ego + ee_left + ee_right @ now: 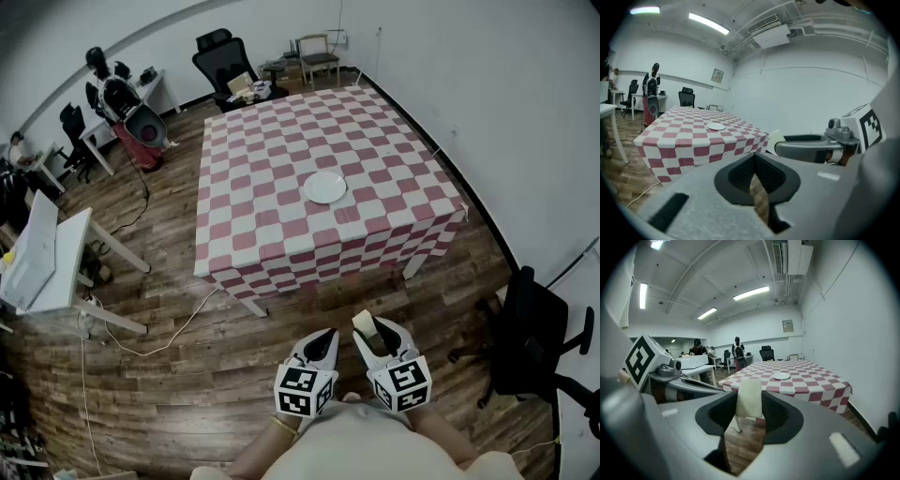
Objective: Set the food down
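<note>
Tablecloth point(281, 159) ahead of both claws: red-and-white check. Plate point(325, 187) on it: plain white. Food slice point(749, 398) between the pads of the right gripper point(375, 330): pale cream, no pattern. Right gripper and left gripper point(323, 339): grey shells, black ribbed pads. Marker cubes point(302, 390): black squares on white. Floor point(169, 375) beneath the claws: brown wood planks. Office chair point(534, 337) right of the right gripper: black.
</note>
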Demonstrator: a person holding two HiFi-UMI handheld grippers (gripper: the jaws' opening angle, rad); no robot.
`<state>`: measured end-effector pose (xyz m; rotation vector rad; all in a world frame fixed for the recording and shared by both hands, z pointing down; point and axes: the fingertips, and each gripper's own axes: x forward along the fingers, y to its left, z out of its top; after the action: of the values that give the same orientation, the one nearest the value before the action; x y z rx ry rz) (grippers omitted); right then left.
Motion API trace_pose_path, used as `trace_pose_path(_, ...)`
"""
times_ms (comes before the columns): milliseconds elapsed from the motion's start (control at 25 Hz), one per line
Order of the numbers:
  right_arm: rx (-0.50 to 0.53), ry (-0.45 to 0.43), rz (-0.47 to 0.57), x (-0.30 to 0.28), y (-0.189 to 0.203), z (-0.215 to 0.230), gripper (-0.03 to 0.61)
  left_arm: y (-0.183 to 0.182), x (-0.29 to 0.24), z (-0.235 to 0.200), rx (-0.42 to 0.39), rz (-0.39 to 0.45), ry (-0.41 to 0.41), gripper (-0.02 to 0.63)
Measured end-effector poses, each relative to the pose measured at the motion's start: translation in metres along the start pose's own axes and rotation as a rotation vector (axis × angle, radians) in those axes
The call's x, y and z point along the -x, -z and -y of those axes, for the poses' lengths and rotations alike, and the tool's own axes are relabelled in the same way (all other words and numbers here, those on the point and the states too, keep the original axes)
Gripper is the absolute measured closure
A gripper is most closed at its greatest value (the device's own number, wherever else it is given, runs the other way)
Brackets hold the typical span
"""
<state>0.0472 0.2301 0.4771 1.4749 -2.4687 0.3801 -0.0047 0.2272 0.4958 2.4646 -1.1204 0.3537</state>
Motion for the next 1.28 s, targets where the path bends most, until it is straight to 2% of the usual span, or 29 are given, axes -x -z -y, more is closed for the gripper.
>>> trace_pose_path(240, 0.025, -0.035, 0.072, 0.018, -0.018, -0.023, 0.410, -0.005, 0.027, 0.009, -0.024, 0.033, -0.024, 0.607)
trace_pose_path(440, 0.044, -0.066, 0.085, 0.023, -0.018, -0.039, 0.410, 0.009, 0.049, 0.010, -0.012, 0.041, -0.060, 0.607)
trace_pose_path(680, 0.059, -0.084, 0.086, 0.030, -0.013, -0.045, 0.410, 0.019, 0.052, 0.019, -0.015, 0.040, -0.061, 0.607)
trace_pose_path(800, 0.036, -0.077, 0.095, 0.035, -0.014, -0.044, 0.409, 0.018, 0.052, 0.022, -0.013, 0.041, -0.054, 0.607)
trace_pose_path(960, 0.055, -0.052, 0.108, 0.039, -0.019, -0.039, 0.410, 0.014, 0.049, 0.024, -0.014, 0.051, -0.050, 0.607)
trace_pose_path(1280, 0.038, -0.045, 0.076, 0.044, -0.009, -0.032, 0.409, 0.021, 0.047, 0.030, 0.017, 0.045, -0.061, 0.607)
